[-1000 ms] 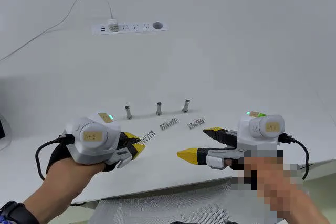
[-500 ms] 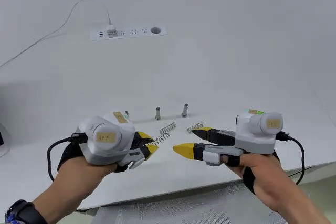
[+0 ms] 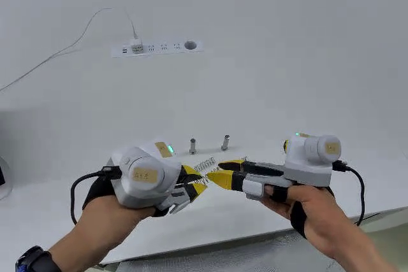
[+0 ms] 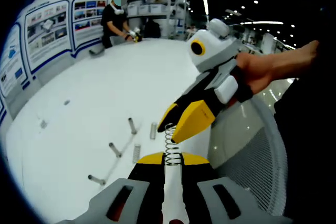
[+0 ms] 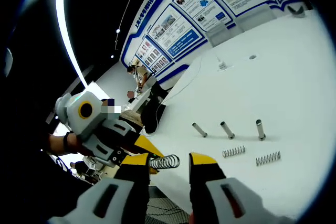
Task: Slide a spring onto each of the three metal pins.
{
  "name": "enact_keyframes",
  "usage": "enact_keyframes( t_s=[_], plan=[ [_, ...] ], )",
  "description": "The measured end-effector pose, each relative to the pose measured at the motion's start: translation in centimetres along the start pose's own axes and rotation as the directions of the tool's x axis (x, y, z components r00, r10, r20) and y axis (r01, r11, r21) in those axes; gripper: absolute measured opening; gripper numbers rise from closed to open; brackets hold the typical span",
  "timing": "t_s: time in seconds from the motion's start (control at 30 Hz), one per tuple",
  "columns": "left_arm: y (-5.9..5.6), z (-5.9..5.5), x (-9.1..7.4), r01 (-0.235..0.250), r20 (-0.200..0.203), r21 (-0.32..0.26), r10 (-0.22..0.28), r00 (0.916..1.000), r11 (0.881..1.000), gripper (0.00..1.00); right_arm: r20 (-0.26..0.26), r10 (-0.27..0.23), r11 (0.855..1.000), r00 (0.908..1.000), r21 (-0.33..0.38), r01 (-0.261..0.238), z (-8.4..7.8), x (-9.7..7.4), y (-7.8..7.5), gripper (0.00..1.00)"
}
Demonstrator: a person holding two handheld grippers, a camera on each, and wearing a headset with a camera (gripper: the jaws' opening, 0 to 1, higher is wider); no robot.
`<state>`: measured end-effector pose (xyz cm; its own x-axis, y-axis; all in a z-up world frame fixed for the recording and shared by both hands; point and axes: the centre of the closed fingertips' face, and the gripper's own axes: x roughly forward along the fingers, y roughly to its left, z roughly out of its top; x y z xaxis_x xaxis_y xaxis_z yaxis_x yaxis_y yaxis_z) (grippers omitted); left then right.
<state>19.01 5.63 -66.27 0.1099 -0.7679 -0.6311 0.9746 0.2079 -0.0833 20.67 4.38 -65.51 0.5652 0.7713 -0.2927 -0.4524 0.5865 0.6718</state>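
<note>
Pinching a spring (image 4: pixel 169 140) by its near end, the left gripper (image 4: pixel 169 158) holds it above the surface (image 4: pixel 79 93), long axis pointing at the right gripper (image 5: pixel 169 158), whose parted jaws bracket the free end.

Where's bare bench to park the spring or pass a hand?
Free: bench between power strip and pins; bench right of the pins, beyond the right gripper. Crowded: front centre, where left gripper, shut on a spring, meets the open right gripper by two loose springs.
</note>
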Motion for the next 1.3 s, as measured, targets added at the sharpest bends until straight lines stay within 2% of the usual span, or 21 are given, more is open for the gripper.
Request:
enact_keyframes(
  t_s=[0.17,0.27,0.37,0.77,0.9,1.03,1.17,1.27,1.3],
  plan=[
    [-0.2,0.4,0.0,0.014,0.009,0.006,-0.014,0.9999,1.0,0.11,-0.006,0.024,0.999,0.9997,0.027,-0.024,-0.3,0.2,0.2,0.26],
    [-0.4,0.4,0.0,0.02,0.007,0.019,-0.02,0.9998,1.0,0.11,0.013,0.057,0.996,0.9983,0.072,-0.057,-0.2,0.1,0.6,0.2],
    [-0.5,0.4,0.0,0.027,0.006,0.022,-0.027,0.9996,0.999,0.11,0.032,0.061,0.993,0.9976,0.096,-0.064,0.0,-0.2,0.6,0.16],
    [-0.6,0.3,0.1,0.05,-0.001,0.031,-0.05,0.9987,0.998,0.11,0.038,0.098,0.987,0.9945,0.126,-0.102,0.1,-0.2,1.2,0.12],
    [-0.5,0.4,0.2,0.072,0.009,0.004,-0.072,0.9973,0.997,0.1,0.026,0.113,0.985,0.9932,0.126,-0.116,0.4,-0.4,1.6,0.12],
    [-0.7,0.7,0.1,0.104,0.031,-0.019,-0.103,0.9941,0.994,0.1,-0.03,0.106,0.994,0.9939,0.038,-0.105,0.6,-0.6,2.1,0.12],
    [-0.8,1.1,0.1,0.136,0.062,-0.045,-0.133,0.9892,0.99,0.1,-0.102,0.099,0.991,0.9898,-0.075,-0.107,0.9,-0.8,2.5,0.12],
    [-0.9,1.5,0.1,0.156,0.082,-0.055,-0.151,0.9851,0.986,0.1,-0.177,0.091,0.981,0.98,-0.154,-0.119,0.9,-0.9,2.9,0.12],
    [-1.0,1.6,0.0,0.162,0.087,-0.049,-0.157,0.9837,0.986,0.1,-0.213,0.087,0.974,0.9732,-0.185,-0.128,0.9,-0.9,3.1,0.12]
  ],
)
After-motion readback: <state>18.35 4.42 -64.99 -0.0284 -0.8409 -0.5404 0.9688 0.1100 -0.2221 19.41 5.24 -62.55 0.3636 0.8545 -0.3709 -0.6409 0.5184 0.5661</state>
